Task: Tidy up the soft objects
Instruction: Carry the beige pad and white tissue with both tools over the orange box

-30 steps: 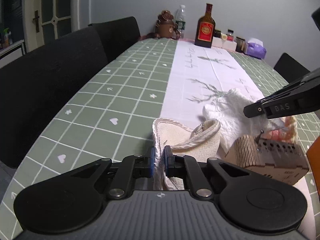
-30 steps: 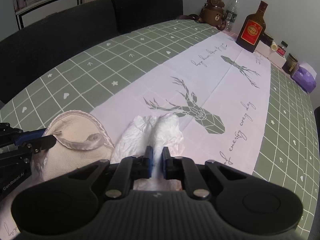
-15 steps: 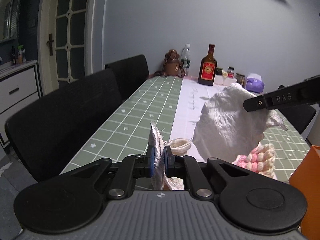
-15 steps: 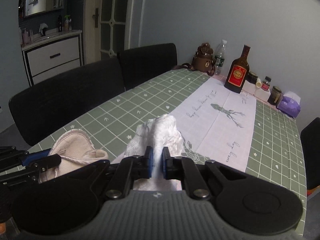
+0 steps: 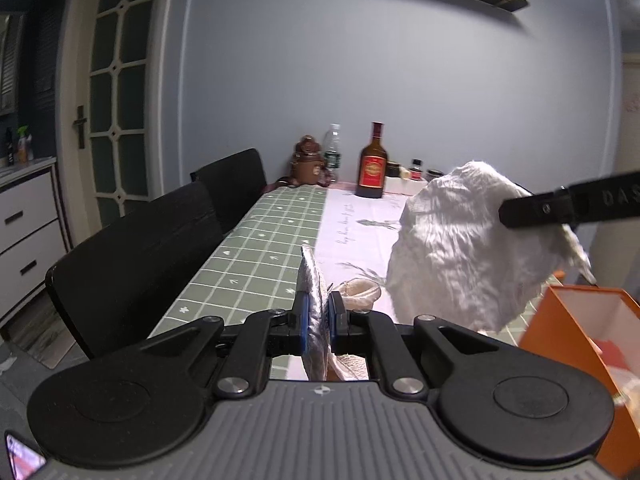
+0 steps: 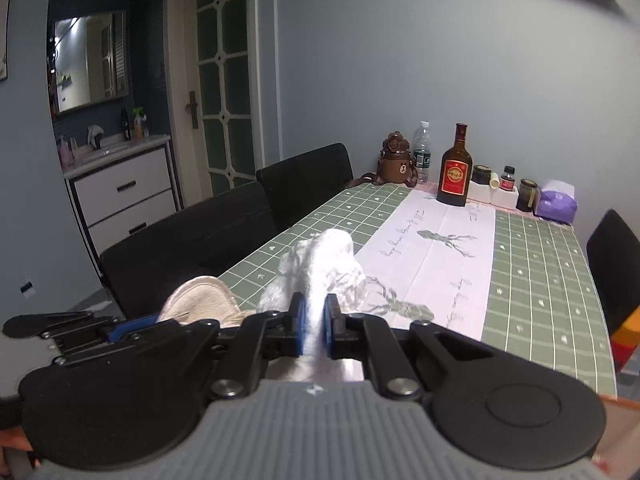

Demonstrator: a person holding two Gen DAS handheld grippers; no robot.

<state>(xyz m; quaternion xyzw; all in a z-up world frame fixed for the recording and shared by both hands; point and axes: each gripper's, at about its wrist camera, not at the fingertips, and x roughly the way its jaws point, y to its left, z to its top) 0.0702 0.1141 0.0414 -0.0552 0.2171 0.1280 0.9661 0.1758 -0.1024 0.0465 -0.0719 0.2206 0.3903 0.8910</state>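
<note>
— Holding anything on the left?
— Yes, the left gripper (image 5: pixel 319 316) has its fingers nearly closed on a beige cloth (image 5: pixel 313 280), lifted above the surface (image 5: pixel 256 256).
— And the right?
— The right gripper (image 6: pixel 314 320) pinches a white cloth (image 6: pixel 320 260) tight, also in the air, near an orange box (image 5: pixel 568 320).

Dim indoor light, cool grey-blue cast in both views. Strong fisheye bowing: door frame (image 5: pixel 76 120) and wall edges curve toward the margins, corners vignetted black. Brightest patch is the mirror (image 6: pixel 90 60). White cloth (image 5: pixel 472 248) slightly soft; far bottles (image 5: pixel 373 164) mildly blurred. Shadows faint, diffuse.
</note>
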